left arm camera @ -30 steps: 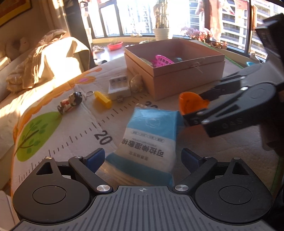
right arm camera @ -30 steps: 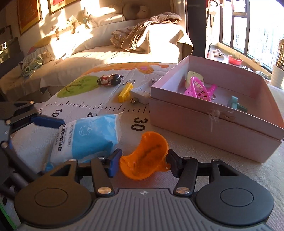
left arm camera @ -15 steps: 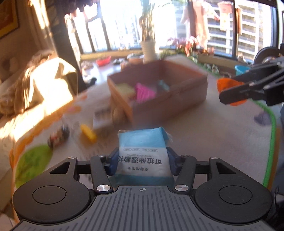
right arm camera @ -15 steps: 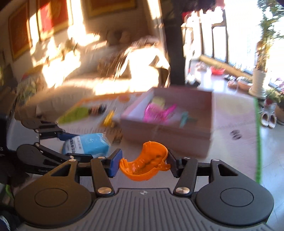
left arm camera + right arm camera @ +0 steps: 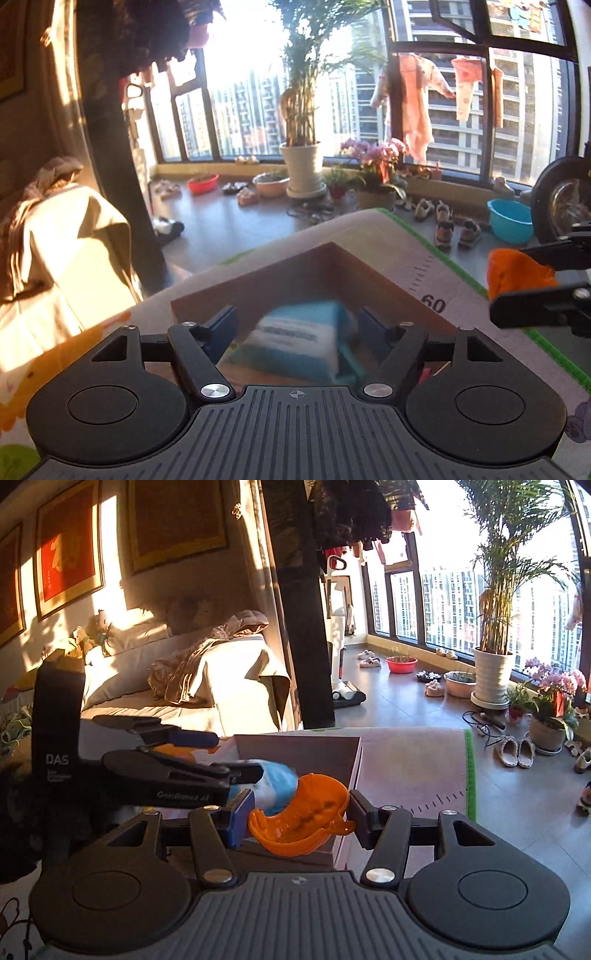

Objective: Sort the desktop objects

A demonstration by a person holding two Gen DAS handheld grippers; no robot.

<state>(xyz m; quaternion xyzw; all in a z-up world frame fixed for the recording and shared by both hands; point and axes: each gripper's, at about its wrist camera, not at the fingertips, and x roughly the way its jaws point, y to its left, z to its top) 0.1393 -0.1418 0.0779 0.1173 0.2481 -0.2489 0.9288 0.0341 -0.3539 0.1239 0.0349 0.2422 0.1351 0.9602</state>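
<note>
My left gripper (image 5: 295, 325) is spread open above the box (image 5: 376, 275); the blurred blue packet (image 5: 295, 343) sits between its fingers, contact unclear. My right gripper (image 5: 299, 818) clamps the orange scoop (image 5: 299, 821) beside the box.

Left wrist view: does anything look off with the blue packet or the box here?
Nothing damaged or spilled. The blue packet is blurred between the open left gripper fingers, over the box, apparently mid-drop. The right gripper holds the orange piece.

Ruler-print mat (image 5: 436, 280) (green-edged) — cardboard box (image 5: 369, 269)
</note>
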